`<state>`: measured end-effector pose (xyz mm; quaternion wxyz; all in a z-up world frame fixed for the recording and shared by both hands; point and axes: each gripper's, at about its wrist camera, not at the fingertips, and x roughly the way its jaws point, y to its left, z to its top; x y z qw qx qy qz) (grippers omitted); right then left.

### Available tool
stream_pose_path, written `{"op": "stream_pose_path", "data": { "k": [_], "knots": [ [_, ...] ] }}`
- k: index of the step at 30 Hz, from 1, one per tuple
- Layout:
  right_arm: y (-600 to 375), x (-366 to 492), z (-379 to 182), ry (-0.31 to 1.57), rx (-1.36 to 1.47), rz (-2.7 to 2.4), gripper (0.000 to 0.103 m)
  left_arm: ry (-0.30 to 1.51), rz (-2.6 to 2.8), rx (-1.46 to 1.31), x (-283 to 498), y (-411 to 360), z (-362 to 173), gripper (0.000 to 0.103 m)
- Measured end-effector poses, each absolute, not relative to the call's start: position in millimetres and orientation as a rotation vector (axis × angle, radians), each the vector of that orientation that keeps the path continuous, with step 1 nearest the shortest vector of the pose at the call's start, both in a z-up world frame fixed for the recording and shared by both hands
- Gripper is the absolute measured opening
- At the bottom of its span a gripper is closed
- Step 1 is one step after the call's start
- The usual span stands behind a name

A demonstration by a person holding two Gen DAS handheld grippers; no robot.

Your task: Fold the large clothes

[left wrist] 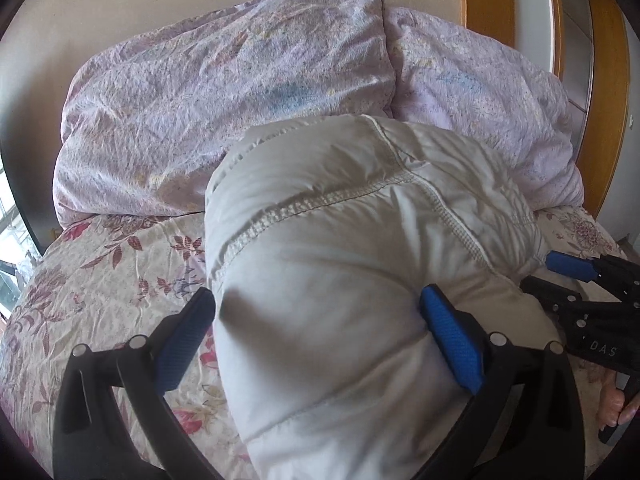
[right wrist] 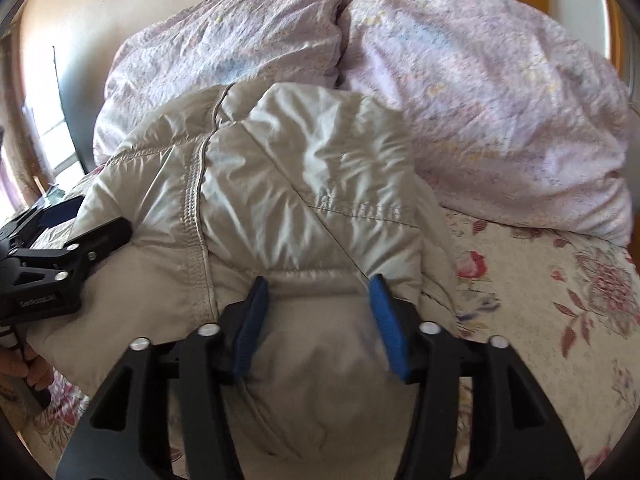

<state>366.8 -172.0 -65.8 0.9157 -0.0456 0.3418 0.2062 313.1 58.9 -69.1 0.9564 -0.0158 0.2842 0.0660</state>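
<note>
Left gripper (left wrist: 320,320) spread wide around jacket (left wrist: 340,240), pads apart. Right gripper (right wrist: 316,312) likewise agape, unclamped. Jacket's near end cut off below.

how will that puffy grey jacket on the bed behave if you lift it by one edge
The jacket looks quilted and padded, so it would probably droop and unfold rather than hold its folded shape. Its shiny shell suggests it may slide between the pads. It bulges between the right gripper fingers, so it is likely springy and light for its bulk.
</note>
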Motion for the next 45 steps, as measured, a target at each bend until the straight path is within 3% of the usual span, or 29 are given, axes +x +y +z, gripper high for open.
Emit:
{"op": "stream_pose_path", "data": {
  "k": [1, 2, 14, 32, 45],
  "knots": [
    [-176, 362, -61, 0.706, -0.083, 0.389, 0.096, 0.574, 0.131, -0.044, 306, 60, -66, 0.101],
    [-181, 357, -57, 0.706, -0.065, 0.374, 0.102, 0.574, 0.125, -0.052, 298, 61, -62, 0.101],
    [-217, 295, -52, 0.794, 0.097, 0.397, 0.102, 0.669, 0.130, -0.099, 212, 70, -61, 0.101],
    [-229, 226, -71, 0.924, 0.055, 0.412, 0.102, 0.734, 0.137, -0.124, 146, 38, -79, 0.101],
    [-228, 204, -15, 0.881, 0.006, 0.400, 0.102, 0.726, 0.092, -0.117, 135, 20, -31, 0.101]
  ]
}}
